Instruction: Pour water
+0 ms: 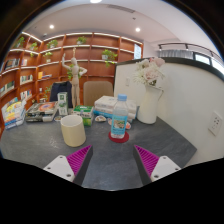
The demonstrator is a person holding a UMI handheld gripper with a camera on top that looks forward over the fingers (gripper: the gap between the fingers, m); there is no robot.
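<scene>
- Gripper view: grey table (110, 165) runs forward from the gripper (110, 160). Both fingers show low in the view, each with a magenta pad (78, 158) on its inner face.
- Jaws: spread wide, a broad stretch of bare table between them. Nothing held, nothing touched.
- Water bottle (120, 117): clear, blue label, standing upright on the table beyond the fingertips, roughly on the line between the two fingers. Cap appears on, though too small to be sure. It seems to stand on something red at its base; cannot tell what.
- Cup (73, 130): cream, upright, to the left of the bottle and apart from it, also beyond the fingers. Cannot see whether it holds any water.
- Other items: a flat box (113, 103) behind the bottle, a white vase with flowers (149, 100) to the right near a white counter, bookshelves (30, 70) across the back of the room.
- Progress, judged: task looks unstarted. Bottle not gripped, not tilted; cup untouched. Left to do: approach, close on the bottle, lift, carry to the cup, tip.
- Pose: gripper held level above the table, pointing straight at the bottle, set back from it. Holding hand is out of view.
</scene>
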